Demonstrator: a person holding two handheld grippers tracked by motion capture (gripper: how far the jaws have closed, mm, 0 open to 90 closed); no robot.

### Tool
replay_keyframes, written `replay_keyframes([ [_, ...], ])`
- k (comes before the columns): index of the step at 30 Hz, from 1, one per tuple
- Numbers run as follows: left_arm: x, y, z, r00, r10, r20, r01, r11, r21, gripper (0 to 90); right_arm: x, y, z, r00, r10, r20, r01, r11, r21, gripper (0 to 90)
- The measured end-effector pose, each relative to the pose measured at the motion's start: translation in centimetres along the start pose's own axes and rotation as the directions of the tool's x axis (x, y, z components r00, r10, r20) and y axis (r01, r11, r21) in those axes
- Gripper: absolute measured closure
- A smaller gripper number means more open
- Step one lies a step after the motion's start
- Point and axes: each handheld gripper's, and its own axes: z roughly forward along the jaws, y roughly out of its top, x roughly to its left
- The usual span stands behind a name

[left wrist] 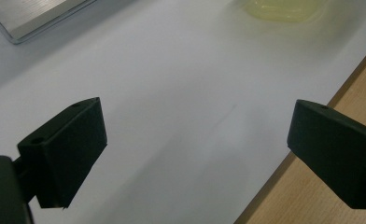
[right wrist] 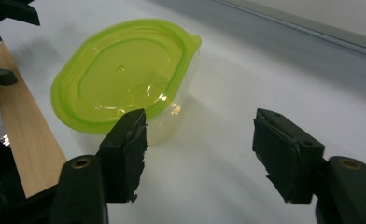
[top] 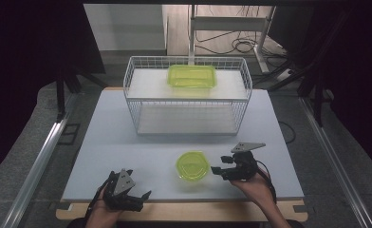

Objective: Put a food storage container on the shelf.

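Round lime-green lidded plastic container (top: 192,165) sits ungrasped at nine o'clock of our right tool (top: 217,170), jaws released; lifting remains

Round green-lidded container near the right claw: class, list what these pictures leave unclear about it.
- Contents: in the right gripper view the green lid covers the round container.
- Far side: in the left gripper view the container is blurred and cut by the top edge.
- Lid seal: too small in the high view.
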Motion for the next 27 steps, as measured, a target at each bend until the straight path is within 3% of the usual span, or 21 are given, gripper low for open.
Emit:
replay_keyframes([
  [18, 0.0, 0.0, 0.1, 1.0, 0.009, -0.004, -0.009, 1.0, 0.004, 4.6, -0.6, 1.9, 1.0, 0.998, 0.023, -0.058, -0.023, 1.0, 0.008, 52.7],
  [27, 0.0, 0.0, 0.1, 1.0, 0.008, -0.004, -0.008, 1.0, 0.004, 4.7, -1.2, 3.4, 2.5, 0.9856, 0.116, -0.123, -0.112, 0.993, 0.043, 58.7],
])
